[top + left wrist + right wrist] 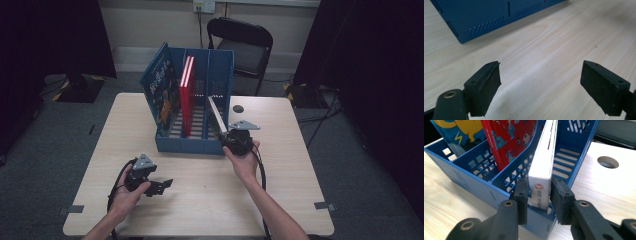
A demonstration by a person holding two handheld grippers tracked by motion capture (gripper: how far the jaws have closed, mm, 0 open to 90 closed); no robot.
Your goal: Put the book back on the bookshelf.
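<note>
Clamping white book (543, 167), right hand-held gripper (539, 195)

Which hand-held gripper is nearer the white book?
Right. The right hand-held gripper has its jaws around the white book at the blue rack; the left hand-held gripper is out on the table, well short of the rack.

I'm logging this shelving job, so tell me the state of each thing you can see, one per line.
White book: tilted, lower end in the rack's right slot, clamped by the right gripper.
Red book: upright in the middle slot.
Blue book: leaning in the left slot.
Blue rack: standing on the table.
Left gripper: open, holding nothing, above the table.
</note>
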